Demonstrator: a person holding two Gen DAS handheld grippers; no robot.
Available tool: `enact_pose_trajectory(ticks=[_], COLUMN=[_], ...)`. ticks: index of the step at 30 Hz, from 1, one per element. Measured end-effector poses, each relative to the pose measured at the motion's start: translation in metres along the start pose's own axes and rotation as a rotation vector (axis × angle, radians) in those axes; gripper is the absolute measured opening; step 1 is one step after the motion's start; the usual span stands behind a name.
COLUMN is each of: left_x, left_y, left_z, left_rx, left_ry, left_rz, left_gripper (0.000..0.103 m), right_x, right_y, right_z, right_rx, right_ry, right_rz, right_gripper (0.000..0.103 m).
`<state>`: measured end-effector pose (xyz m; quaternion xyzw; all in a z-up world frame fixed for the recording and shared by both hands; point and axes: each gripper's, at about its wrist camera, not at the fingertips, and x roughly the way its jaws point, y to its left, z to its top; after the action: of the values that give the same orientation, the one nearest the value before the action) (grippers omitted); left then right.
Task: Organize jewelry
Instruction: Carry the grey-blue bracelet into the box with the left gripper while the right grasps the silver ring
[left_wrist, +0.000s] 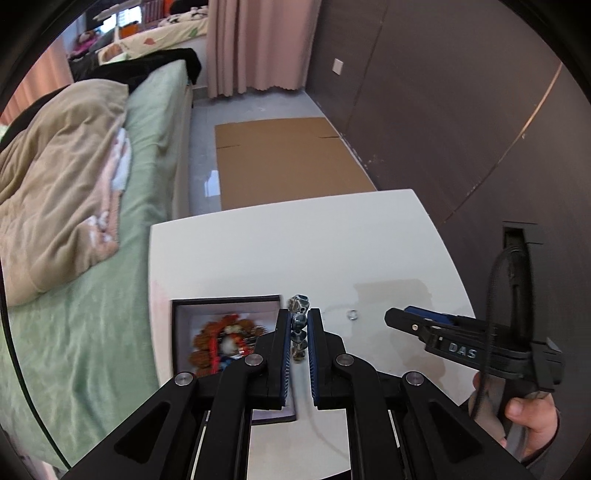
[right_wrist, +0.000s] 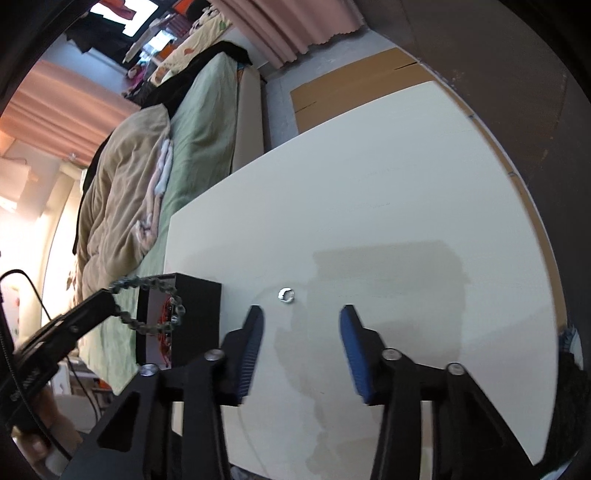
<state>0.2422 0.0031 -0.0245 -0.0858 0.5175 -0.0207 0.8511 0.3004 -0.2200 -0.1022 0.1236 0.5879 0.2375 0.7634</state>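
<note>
My left gripper (left_wrist: 299, 317) is shut on a blue-grey beaded bracelet (left_wrist: 299, 325), held in the air beside the open black jewelry box (left_wrist: 184, 332). The box holds a brown beaded bracelet with red cord (left_wrist: 225, 339). From the right wrist view the bracelet (right_wrist: 151, 306) hangs as a loop from the left gripper (right_wrist: 110, 299) in front of the box (right_wrist: 195, 321). A small silver ring (left_wrist: 352, 314) lies on the white table (left_wrist: 295, 251). My right gripper (right_wrist: 301, 314) is open and empty, just short of the ring (right_wrist: 285, 294).
A bed with a green sheet (left_wrist: 155, 147) and beige blanket (left_wrist: 59, 177) runs along the table's left edge. Flat cardboard (left_wrist: 288, 158) lies on the floor beyond the table. A dark wall (left_wrist: 461, 110) stands to the right.
</note>
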Motion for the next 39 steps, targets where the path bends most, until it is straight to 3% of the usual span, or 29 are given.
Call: enact_pose_trajectory(ticks=[11,14,19,21,32,33,34,35,37,39], left_x=[-0.019,-0.019,-0.018,-0.016,-0.005,-0.004,-0.003,-0.002,-0.006,-0.014], left_y=[0.043,0.051,0.06,0.06,0.055,0.057,0.058,0.058,0.061,0.062], left_z=[-0.008,-0.009,-0.012,-0.013,-0.009,-0.009,-0.008,-0.009,-0.01,-0.01], left_rx=[-0.052,-0.061,-0.072,-0.072,-0.076,-0.083,-0.09,-0.097,-0.111,-0.114], left_ry=[-0.019,-0.018,-0.011,-0.008,0.026,0.035,0.044,0.05,0.032,0.006], left_rz=[0.022,0.02,0.019,0.017,-0.032,-0.026,-0.002,0.024,0.04,0.056], left_gripper=[0.009,0.009,0.009,0.009,0.01,0.011,0.022,0.042,0.066,0.073], right_x=[0.044,0.056,0.058,0.058,0.039,0.034,0.031,0.029,0.021,0.013], right_y=[0.034,0.039,0.052,0.055,0.051,0.051,0.053,0.054,0.057,0.062], right_z=[0.004,0.002,0.0,-0.001,0.002,0.002,0.003,0.003,0.003,0.003], right_rx=[-0.074,-0.102,-0.174,-0.19,-0.172,-0.169,-0.167,-0.166,-0.172,-0.18], right_ry=[0.033,0.044,0.022,0.015,-0.026,-0.035,-0.043,-0.05,-0.069,-0.088], right_rz=[-0.129,-0.202,-0.285,-0.315,-0.264,-0.254,-0.243,-0.23,-0.207,-0.17], right_gripper=[0.033,0.024,0.021,0.013,0.011,0.011,0.011,0.011,0.011,0.011])
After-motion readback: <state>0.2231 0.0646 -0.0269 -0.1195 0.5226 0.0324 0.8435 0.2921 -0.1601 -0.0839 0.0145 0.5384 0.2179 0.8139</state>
